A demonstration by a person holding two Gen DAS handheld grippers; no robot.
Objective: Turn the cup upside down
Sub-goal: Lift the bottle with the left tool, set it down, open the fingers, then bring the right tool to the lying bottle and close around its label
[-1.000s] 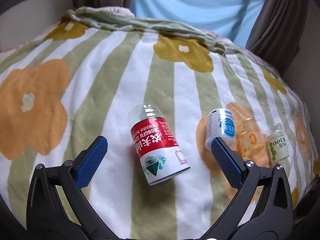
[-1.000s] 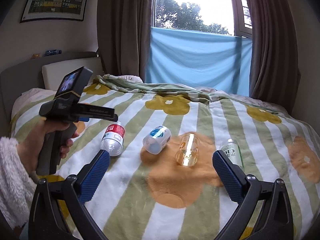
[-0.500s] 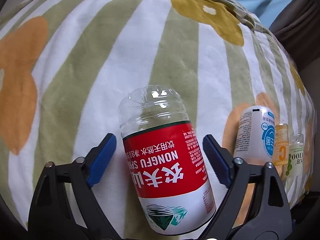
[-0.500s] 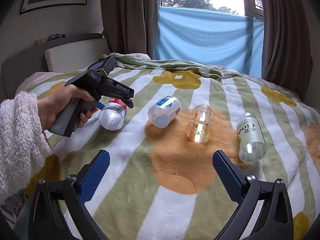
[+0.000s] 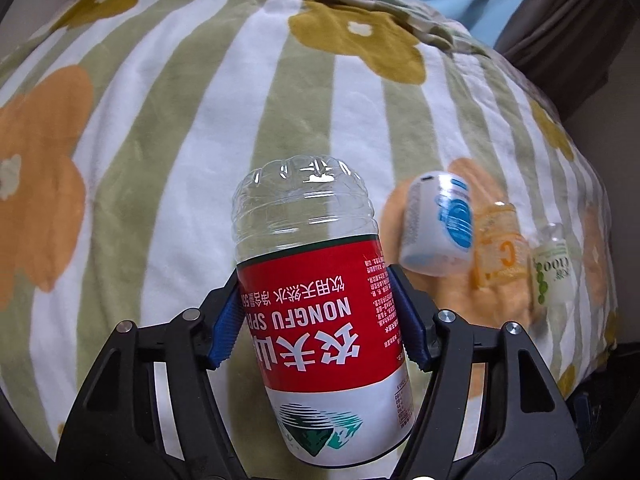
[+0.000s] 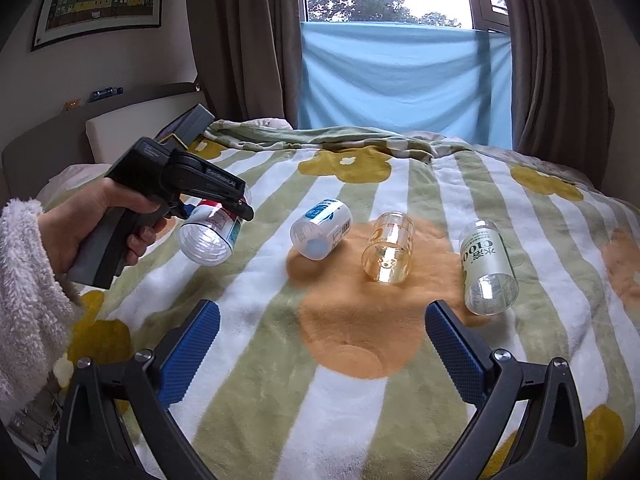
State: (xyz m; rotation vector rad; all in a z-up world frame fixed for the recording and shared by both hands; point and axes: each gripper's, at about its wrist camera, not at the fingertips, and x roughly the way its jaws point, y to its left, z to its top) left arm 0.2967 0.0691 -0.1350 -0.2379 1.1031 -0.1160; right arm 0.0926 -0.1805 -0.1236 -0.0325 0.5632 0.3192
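A clear plastic cup with a red and white label (image 5: 320, 312) is gripped between the blue pads of my left gripper (image 5: 316, 320), which is shut on its red band. Its closed base points away from the camera. In the right wrist view the same red-label cup (image 6: 210, 236) hangs just above the blanket, held by the left gripper (image 6: 216, 210) in a person's hand (image 6: 100, 220). My right gripper (image 6: 318, 344) stands open over the blanket (image 6: 360, 344), with nothing between its fingers.
Three other cups lie on their sides on the flowered blanket: a blue-label cup (image 6: 322, 228), an amber cup (image 6: 388, 252) and a green-label cup (image 6: 486, 266). A headboard, dark curtains and a blue cloth stand behind the bed.
My left gripper has shut on the red-label cup, which lay loose between open fingers before, and has raised it off the blanket. The right gripper has barely shifted.
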